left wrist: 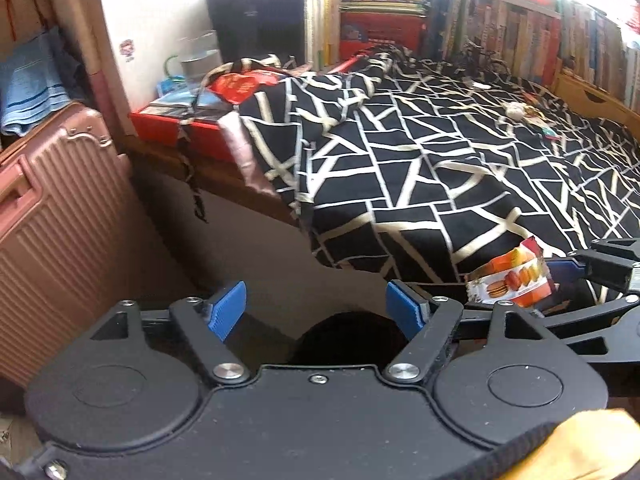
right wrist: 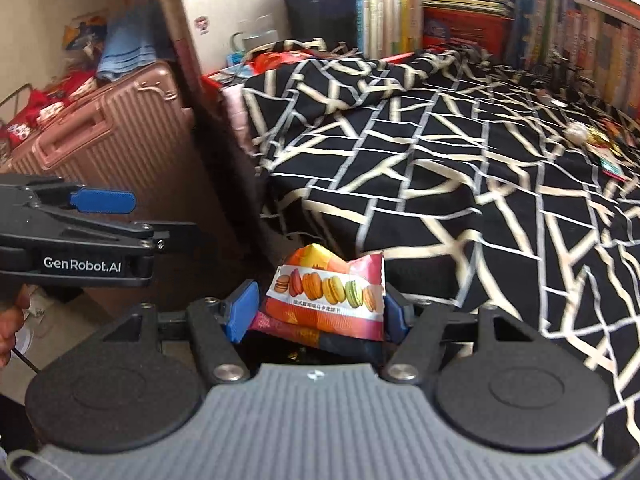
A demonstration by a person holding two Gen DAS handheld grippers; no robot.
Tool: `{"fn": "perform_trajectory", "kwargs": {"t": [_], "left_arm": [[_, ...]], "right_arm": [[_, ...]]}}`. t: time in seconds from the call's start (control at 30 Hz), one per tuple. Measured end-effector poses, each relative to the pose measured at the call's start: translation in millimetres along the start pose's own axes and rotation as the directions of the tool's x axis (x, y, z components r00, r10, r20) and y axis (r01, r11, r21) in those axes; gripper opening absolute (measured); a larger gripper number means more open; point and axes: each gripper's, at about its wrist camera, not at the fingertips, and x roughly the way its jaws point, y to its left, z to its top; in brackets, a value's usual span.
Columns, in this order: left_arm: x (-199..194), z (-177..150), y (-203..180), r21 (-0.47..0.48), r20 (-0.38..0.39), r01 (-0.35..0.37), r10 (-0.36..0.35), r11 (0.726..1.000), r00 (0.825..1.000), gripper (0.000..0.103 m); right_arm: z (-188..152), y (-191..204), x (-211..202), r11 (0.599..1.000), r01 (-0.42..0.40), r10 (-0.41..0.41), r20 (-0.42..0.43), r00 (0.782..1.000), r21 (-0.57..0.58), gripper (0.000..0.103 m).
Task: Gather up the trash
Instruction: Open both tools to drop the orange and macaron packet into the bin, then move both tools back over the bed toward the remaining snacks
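Note:
A macaron snack wrapper point(right wrist: 326, 300), orange and red, sits crumpled between the blue pads of my right gripper point(right wrist: 318, 312), which is shut on it. The left wrist view shows the same wrapper point(left wrist: 512, 280) at its right edge. My left gripper point(left wrist: 316, 312) is open with nothing between its pads; a dark round shape point(left wrist: 348, 336), perhaps a bin's mouth, lies just below it. One of its blue fingers point(right wrist: 102, 200) shows at the left of the right wrist view. More litter lies far back on the bed: a white crumpled ball point(right wrist: 576, 132) and colourful wrappers point(right wrist: 608, 156).
A bed with a black and cream patterned quilt point(left wrist: 440, 160) fills the right side. A pink ribbed suitcase point(left wrist: 52, 216) stands to the left. A red box point(left wrist: 172, 124) with clutter sits at the bed's head, and bookshelves point(left wrist: 500, 20) line the far wall.

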Motion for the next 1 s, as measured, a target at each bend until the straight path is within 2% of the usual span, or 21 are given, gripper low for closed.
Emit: {"fn": "perform_trajectory", "kwargs": {"t": [0.07,0.1,0.23,0.3,0.33,0.53,0.67,0.83,1.0], "left_arm": [[-2.8,-0.9,5.5,-0.012,0.000,-0.012,0.012,1.000,1.000,0.076],[-4.0,-1.5,8.7,-0.019,0.000,-0.020,0.020,1.000,1.000,0.076],[-7.5,-3.8,21.0,-0.051,-0.006,-0.046,0.046,0.998,0.999,0.077],[-9.8,-4.5,26.2,-0.068,-0.004,-0.057,0.057,0.996,0.998,0.077],[-10.8,-5.3,27.5,-0.072,-0.003,-0.063,0.063,0.995,0.998,0.077],[-12.5,-9.0,31.4,-0.074,-0.010,-0.079,0.078,0.994,0.997,0.077],[-14.0,-9.7,29.6,-0.085,-0.006,-0.083,0.083,0.993,0.997,0.084],[-17.8,-6.0,25.9,-0.069,0.009,-0.075,0.075,0.995,0.997,0.086],[-30.7,11.7,22.0,-0.033,0.062,-0.069,0.071,0.997,0.996,0.086]], "right_arm": [[3.0,7.0,5.7,1.000,-0.014,0.014,-0.003,1.000,-0.019,0.072],[4.4,10.3,8.3,0.999,-0.019,0.019,-0.005,1.000,-0.028,0.077],[10.2,20.3,17.8,0.997,-0.019,0.019,-0.001,1.000,-0.069,0.087],[13.3,24.9,20.5,0.996,0.004,-0.003,0.013,1.000,-0.089,0.101],[15.0,26.9,21.1,0.995,0.022,-0.020,0.024,1.000,-0.095,0.103],[20.0,29.7,23.0,0.993,0.030,-0.026,0.032,0.999,-0.118,0.103],[19.9,26.2,19.8,0.993,0.042,-0.038,0.038,0.999,-0.113,0.103],[20.4,19.5,10.3,0.993,0.061,-0.056,0.059,0.997,-0.102,0.103],[26.1,12.2,-3.6,0.991,0.108,-0.100,0.107,0.989,-0.077,0.103]]}}
